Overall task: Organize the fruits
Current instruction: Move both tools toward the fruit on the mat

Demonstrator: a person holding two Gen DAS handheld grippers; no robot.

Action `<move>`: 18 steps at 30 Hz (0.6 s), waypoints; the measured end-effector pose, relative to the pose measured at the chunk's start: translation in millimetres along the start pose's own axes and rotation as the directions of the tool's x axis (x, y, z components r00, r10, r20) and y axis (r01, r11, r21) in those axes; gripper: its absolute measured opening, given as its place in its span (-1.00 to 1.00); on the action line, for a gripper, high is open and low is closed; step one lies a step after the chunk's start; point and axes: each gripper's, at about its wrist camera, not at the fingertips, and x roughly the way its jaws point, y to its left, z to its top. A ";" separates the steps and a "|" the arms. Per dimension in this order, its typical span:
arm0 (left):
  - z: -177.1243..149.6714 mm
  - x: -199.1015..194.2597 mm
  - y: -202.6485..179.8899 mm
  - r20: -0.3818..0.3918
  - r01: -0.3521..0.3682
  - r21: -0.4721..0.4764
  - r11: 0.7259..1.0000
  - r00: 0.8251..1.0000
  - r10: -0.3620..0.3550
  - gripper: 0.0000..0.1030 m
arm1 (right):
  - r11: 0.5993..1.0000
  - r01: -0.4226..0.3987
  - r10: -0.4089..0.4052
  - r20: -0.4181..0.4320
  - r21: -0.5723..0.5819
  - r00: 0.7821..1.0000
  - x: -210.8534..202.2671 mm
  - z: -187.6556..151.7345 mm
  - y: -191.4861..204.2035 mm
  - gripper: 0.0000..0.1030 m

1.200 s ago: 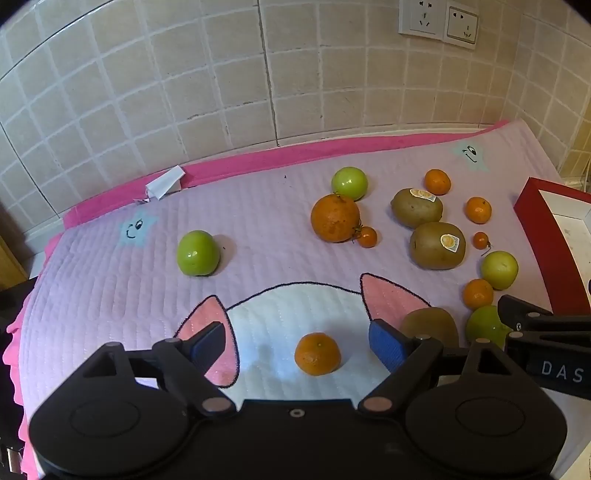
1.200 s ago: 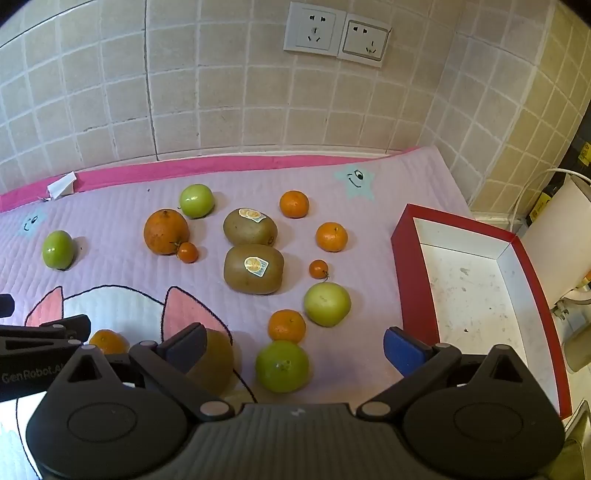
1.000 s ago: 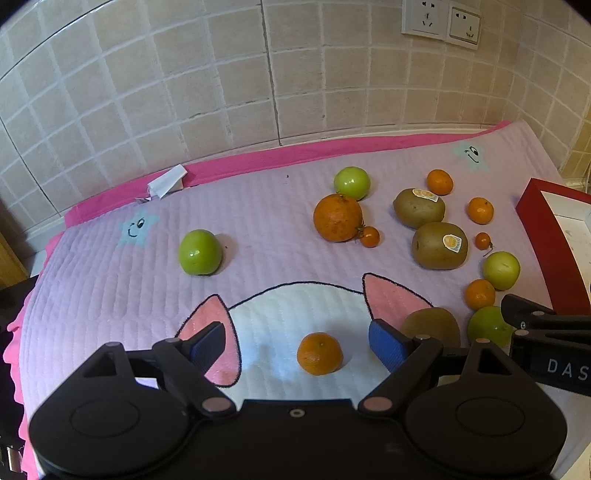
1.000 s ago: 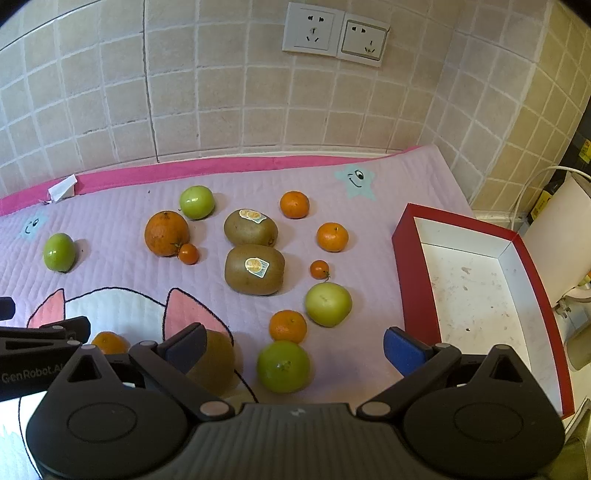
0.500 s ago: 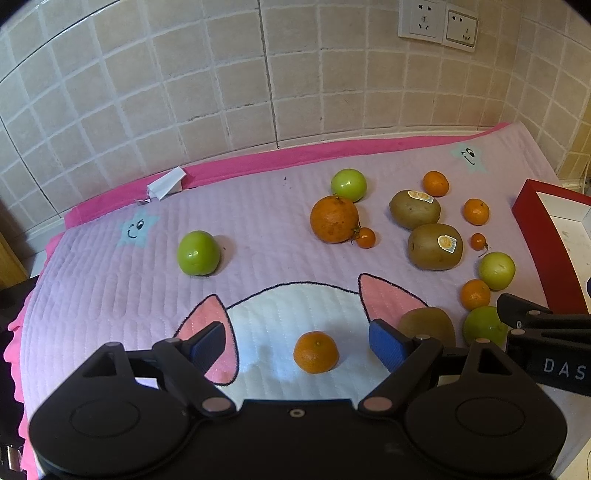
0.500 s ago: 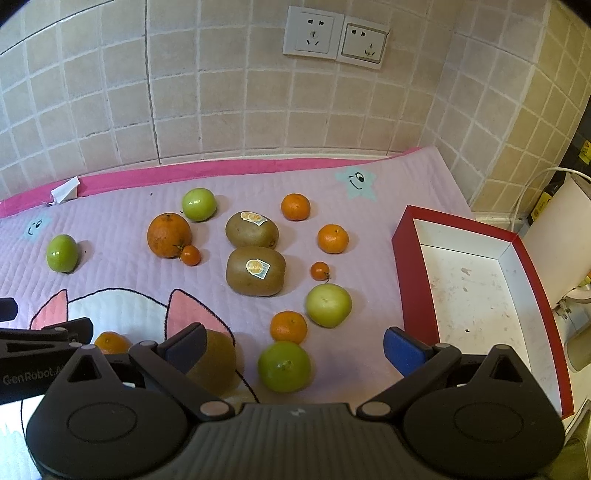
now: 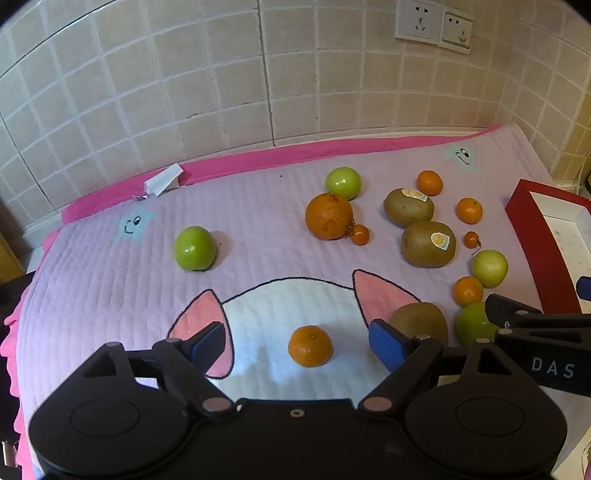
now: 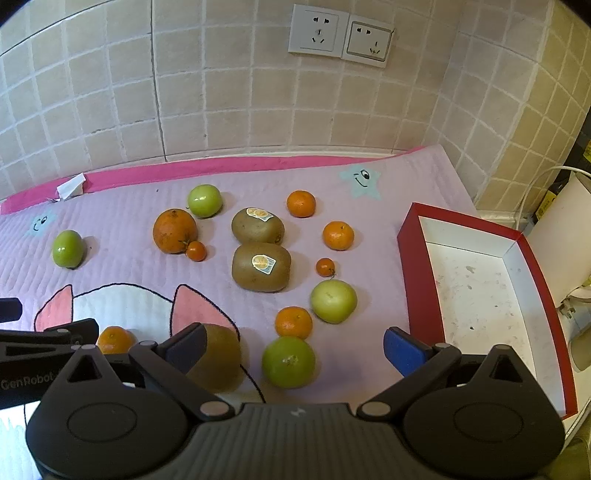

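Beige square-tiled wall (image 8: 229,92) all along the back, wrapping round the corner on the right. A white double socket plate (image 8: 340,35) sits high on that wall. Straight below the socket there's a pale ledge where the tiles end, then a lilac quilted mat (image 8: 406,177) with a hot pink border covering the tabletop, cartoon ears and smiley stars printed on it. A white cable (image 8: 535,184) loops down in the corner right of the socket. Light's a bit dim and warm

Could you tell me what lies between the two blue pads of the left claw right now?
A small orange sits on the mat between the open left claw's pads, touching neither, as the left wrist view shows.
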 end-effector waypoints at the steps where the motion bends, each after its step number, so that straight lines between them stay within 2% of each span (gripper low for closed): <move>1: 0.2 0.3 1.2 0.000 0.004 -0.007 1.000 1.000 -0.004 0.94 | 1.000 -0.001 0.001 0.000 -0.002 1.000 0.1 0.1 0.6 1.00; 3: 0.6 1.3 4.0 0.014 0.045 -0.043 0.998 0.999 -0.044 0.94 | 1.000 -0.001 0.001 0.000 -0.006 1.000 0.7 0.0 1.7 1.00; 6: -0.6 3.5 6.8 0.007 0.047 -0.048 0.998 0.999 -0.047 0.94 | 1.000 -0.006 0.006 0.000 -0.009 1.000 1.9 0.4 2.2 1.00; 9: -6.4 10.1 15.1 -0.006 0.098 -0.075 0.992 0.995 -0.099 0.94 | 0.999 -0.023 0.024 0.046 -0.024 0.999 -1.7 -5.7 -7.2 1.00; 12: -19.7 24.4 27.4 -0.049 0.105 -0.083 0.991 0.993 -0.110 0.94 | 0.999 -0.020 0.023 0.087 -0.036 0.996 -1.2 -18.0 -21.4 1.00; 14: -29.2 33.3 36.0 -0.078 0.117 -0.101 0.988 0.989 -0.125 0.94 | 0.999 -0.032 0.035 0.087 -0.034 0.996 3.6 -28.5 -30.9 1.00; 15: -33.0 35.3 39.1 -0.112 0.148 -0.124 0.981 0.980 -0.162 0.94 | 0.998 -0.044 0.047 0.082 -0.033 0.996 6.4 -33.1 -34.1 1.00; 18: -40.1 40.5 49.7 -0.110 0.192 -0.187 0.963 0.970 -0.215 0.94 | 0.997 -0.074 0.075 0.050 -0.025 0.996 18.0 -44.9 -38.7 1.00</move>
